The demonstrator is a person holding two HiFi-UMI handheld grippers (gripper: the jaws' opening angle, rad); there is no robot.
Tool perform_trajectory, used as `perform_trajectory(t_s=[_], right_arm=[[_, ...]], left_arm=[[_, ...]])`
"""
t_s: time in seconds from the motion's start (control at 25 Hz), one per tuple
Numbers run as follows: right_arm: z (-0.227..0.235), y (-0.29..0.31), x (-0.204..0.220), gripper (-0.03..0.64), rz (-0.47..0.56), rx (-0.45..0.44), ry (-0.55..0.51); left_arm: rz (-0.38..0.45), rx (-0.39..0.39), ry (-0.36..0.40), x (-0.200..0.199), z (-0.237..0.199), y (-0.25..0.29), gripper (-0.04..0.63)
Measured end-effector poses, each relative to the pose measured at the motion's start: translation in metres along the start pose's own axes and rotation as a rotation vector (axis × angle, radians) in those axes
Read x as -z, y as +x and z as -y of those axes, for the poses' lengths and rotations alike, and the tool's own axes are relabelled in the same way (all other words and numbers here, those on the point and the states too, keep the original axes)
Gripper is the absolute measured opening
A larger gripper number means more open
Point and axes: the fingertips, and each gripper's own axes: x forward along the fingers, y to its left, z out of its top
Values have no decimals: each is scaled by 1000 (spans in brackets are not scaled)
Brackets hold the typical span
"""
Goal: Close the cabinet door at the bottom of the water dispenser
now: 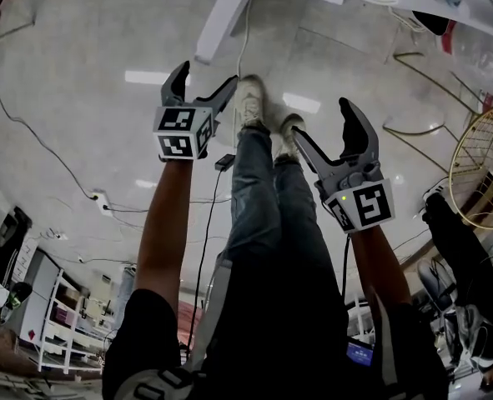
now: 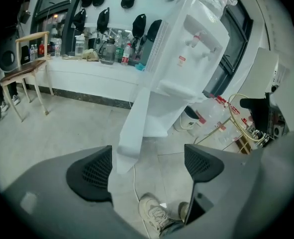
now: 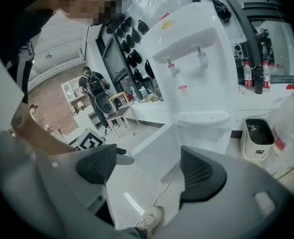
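The white water dispenser stands on the floor ahead, also in the right gripper view. Its bottom cabinet door hangs wide open, edge-on toward me, and reaches out over the floor. In the head view the door lies at the top, just beyond my shoes. My left gripper is open and empty, a little short of the door's free end. My right gripper is also open and empty, to the right of the shoes. Neither touches the door.
A white cable runs along the floor beside the door. A small white bin and large water bottles stand right of the dispenser. A wire rack is at the right. A wooden stool and a person are at the left.
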Motion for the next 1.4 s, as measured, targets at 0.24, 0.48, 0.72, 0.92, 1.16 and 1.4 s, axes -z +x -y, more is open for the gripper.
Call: perform_trajectory(t_s=[0.24, 0.48, 0.72, 0.92, 1.16, 1.4], right_arm=[[1, -1, -1, 393, 2, 29, 34], [4, -5, 3, 387, 9, 54, 56], [5, -8, 4, 378, 14, 68, 78], [3, -10, 5, 371, 16, 67, 97], [9, -11, -2, 367, 29, 106, 108], [22, -20, -5, 360, 54, 166, 129]], left_arm=[[-20, 6, 11, 2, -6, 11, 462], [-42, 26, 26, 2, -1, 20, 463], [-60, 40, 24, 4, 4, 22, 465], [-84, 74, 19, 10, 21, 26, 465], [-119, 120, 24, 14, 38, 28, 465], [-170, 176, 54, 18, 61, 36, 465]])
